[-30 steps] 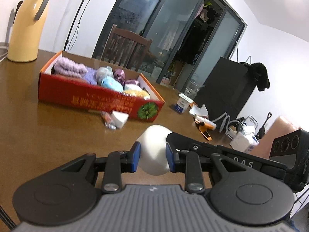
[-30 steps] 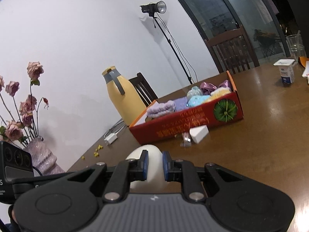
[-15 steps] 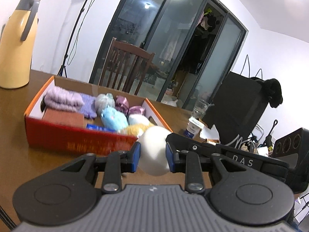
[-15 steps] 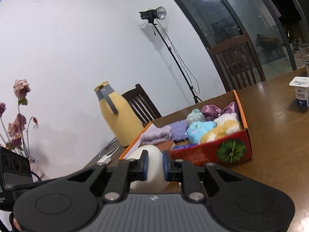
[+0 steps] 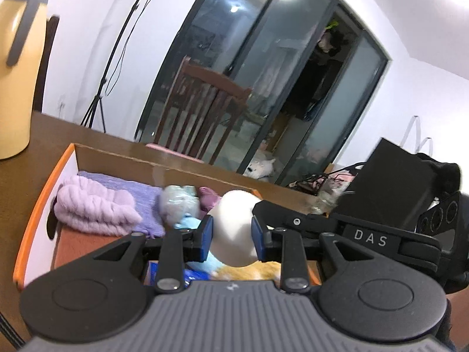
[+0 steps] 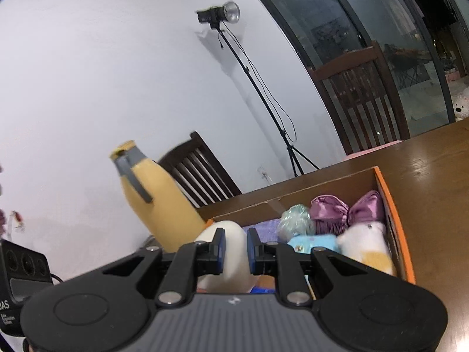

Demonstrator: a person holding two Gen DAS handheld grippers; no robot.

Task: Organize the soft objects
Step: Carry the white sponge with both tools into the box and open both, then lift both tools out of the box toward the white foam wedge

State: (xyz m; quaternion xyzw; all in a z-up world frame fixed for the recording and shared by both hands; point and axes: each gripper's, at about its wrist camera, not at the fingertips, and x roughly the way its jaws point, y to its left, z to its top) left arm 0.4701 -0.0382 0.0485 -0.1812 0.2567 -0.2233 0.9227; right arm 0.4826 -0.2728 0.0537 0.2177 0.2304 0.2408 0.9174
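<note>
both grippers, left (image 5: 231, 231) and right (image 6: 236, 249), have fingers closed on one white soft toy (image 5: 234, 228), held above the box (image 5: 38, 211), open floor lying below-left by the towel (image 5: 93, 208).

The left gripper's (image 5: 231, 232) black body hides the near wall of the orange-rimmed box (image 5: 32, 220) and the lower half of the white soft object (image 5: 233, 228) it pinches. A blue plush (image 5: 187, 223) and a yellow plush (image 5: 249, 272) show only as blurred slivers. The yellow thermos (image 5: 17, 58) is cut off by the left edge. In the right view, the right gripper (image 6: 236, 248) covers the box's near contents.
</note>
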